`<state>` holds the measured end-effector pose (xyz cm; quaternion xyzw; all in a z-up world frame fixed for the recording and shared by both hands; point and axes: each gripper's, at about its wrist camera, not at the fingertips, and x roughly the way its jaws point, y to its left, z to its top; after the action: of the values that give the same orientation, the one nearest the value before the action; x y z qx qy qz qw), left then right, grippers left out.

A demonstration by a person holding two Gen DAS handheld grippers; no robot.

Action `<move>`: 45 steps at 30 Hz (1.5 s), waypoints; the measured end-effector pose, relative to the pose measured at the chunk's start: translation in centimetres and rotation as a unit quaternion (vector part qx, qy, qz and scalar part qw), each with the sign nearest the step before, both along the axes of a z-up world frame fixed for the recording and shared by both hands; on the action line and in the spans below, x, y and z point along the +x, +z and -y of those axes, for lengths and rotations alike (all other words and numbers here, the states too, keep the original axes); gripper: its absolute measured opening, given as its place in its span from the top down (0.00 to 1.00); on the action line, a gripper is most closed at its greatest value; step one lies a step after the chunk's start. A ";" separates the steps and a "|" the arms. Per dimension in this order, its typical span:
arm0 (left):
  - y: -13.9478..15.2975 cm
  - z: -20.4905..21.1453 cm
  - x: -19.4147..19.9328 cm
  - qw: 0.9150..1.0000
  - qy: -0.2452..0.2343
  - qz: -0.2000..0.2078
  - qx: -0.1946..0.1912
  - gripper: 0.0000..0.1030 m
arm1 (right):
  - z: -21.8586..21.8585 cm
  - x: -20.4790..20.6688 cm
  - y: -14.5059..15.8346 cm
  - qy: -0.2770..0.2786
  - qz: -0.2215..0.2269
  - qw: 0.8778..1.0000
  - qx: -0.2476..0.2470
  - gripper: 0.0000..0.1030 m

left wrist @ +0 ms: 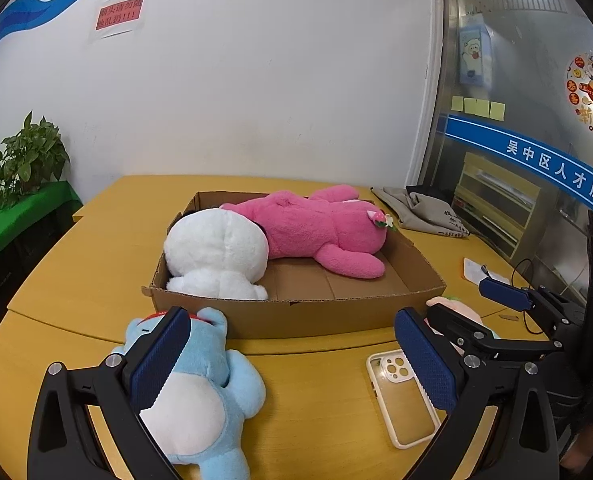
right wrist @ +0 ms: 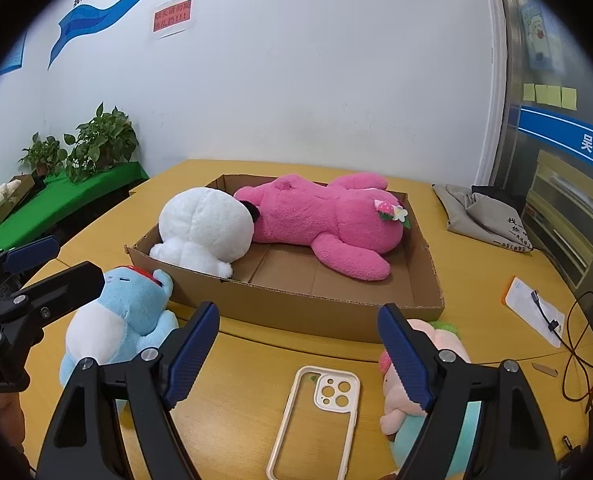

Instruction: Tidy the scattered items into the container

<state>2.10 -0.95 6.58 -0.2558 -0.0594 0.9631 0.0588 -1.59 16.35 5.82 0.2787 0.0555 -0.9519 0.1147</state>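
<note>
- The left gripper (left wrist: 292,354) filled the foreground of its own view, its blue-padded fingers spread wide apart and holding nothing.
- Its left finger (left wrist: 160,356) lay across a light blue plush toy (left wrist: 212,400) with a white belly, which rested on the yellow wooden table (left wrist: 88,264), touching the near wall of the cardboard box (left wrist: 296,316).
- The right gripper (right wrist: 298,356) likewise stood with its fingers wide apart and empty.
- Below the gap between its fingers lay a cream-rimmed clear phone case (right wrist: 316,416), flat on the table.
- Under its right finger sat a small pink plush toy (right wrist: 400,396) with a green tuft, outside the box near its front right corner.
- Inside the shallow box, a white plush toy (left wrist: 216,256) occupied the left end and a large pink plush bear (left wrist: 320,228) with a strawberry decoration lay along the back, the two touching.
- The front right part of the box floor was bare cardboard.
- A grey cloth bag (left wrist: 420,208) lay on the table beyond the box, to the right.
- Potted plants (right wrist: 100,144) stood on a green-covered shelf at the left.
</note>
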 end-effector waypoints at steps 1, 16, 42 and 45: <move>0.0 0.0 0.0 1.000 -0.001 0.001 0.000 0.00 | -0.1 0.0 0.0 -0.001 0.000 1.000 0.000 0.21; -1.0 -0.3 -0.8 1.000 -0.008 0.015 -0.001 0.00 | -1.0 -0.9 -0.6 -0.013 0.008 1.000 -0.001 0.21; -4.1 5.3 -1.8 0.998 0.003 0.056 0.030 0.00 | 1.2 -2.8 -3.3 -0.002 0.032 0.999 -0.008 0.21; -4.7 8.1 -1.5 0.996 0.019 0.066 0.052 0.00 | 2.4 -3.0 -4.6 0.040 0.066 0.997 -0.016 0.21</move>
<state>0.63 -9.07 1.84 -0.3146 -0.1186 0.9405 0.0495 -4.58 13.99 1.17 0.3368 0.0437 -0.9267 0.1609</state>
